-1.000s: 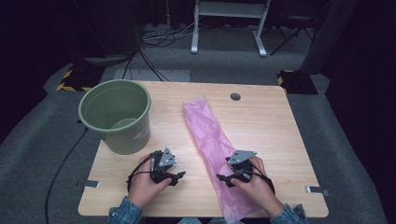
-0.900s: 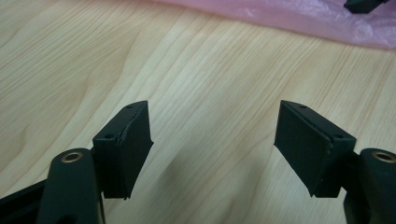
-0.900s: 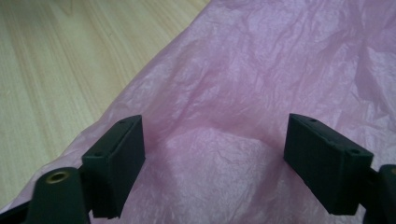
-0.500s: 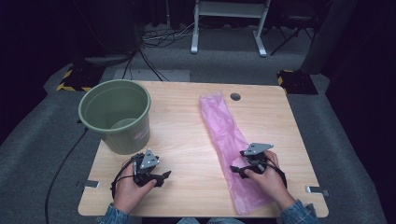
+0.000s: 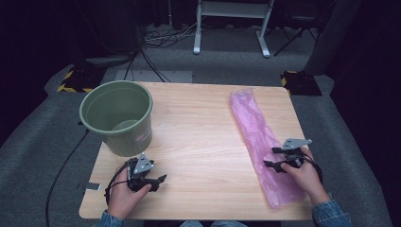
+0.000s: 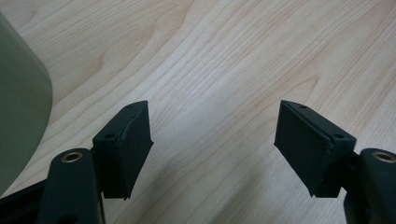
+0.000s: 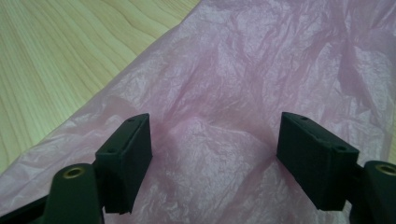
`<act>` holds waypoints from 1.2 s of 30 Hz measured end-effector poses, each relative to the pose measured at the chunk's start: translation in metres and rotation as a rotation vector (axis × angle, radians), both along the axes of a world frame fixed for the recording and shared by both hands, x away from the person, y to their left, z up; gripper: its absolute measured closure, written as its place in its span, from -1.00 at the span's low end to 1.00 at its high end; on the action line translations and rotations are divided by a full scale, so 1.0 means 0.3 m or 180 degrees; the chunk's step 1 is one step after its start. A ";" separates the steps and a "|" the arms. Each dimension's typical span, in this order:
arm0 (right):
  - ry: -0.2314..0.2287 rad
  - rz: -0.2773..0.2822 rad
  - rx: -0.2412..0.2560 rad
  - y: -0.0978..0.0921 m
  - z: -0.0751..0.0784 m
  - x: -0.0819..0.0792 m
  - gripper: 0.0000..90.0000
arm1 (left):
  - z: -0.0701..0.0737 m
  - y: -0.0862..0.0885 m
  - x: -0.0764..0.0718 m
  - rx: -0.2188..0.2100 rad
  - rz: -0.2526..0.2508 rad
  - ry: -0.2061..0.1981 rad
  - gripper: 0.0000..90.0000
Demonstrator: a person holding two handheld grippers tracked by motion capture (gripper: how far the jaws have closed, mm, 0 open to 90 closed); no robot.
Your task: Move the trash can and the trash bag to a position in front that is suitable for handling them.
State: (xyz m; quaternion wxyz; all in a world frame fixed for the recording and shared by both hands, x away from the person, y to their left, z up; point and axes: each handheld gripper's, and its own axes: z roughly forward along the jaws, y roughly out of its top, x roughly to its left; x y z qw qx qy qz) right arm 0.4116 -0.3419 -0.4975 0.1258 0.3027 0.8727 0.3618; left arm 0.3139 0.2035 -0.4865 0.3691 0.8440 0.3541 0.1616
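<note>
— So, where is everything on the counter (image 5: 198,123)?
— Green bucket (image 5: 118,116) far left; pink plastic bag (image 5: 262,137) lying flat along the right.
— And the grippers?
— Left gripper (image 5: 158,182) near the bucket, fingers apart over bare wood. Right gripper (image 5: 274,157) above the bag, fingers apart.

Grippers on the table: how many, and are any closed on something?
2. The left gripper is near the table's front-left, beside the green bucket, open over bare wood. The right gripper is at the right, open over the pink plastic bag. Neither holds anything.
</note>
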 end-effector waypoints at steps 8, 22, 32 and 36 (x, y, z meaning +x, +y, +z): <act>0.0029 -0.0075 0.0051 -0.118 0.000 0.004 -0.40 | -0.012 0.074 -0.041 -0.0044 0.0125 -0.0003 -0.42; -0.0030 -0.0426 0.0404 -0.128 0.058 -0.100 -0.35 | 0.018 0.234 -0.066 0.0015 0.0385 -0.0077 -0.42; -0.0035 -0.0435 0.0252 -0.086 0.053 -0.127 -0.37 | 0.129 0.411 -0.086 -0.0317 0.0754 -0.0306 -0.40; -0.0025 -0.0415 0.0191 -0.071 0.034 -0.127 -0.38 | 0.180 0.457 -0.086 -0.0258 0.0843 -0.0380 -0.41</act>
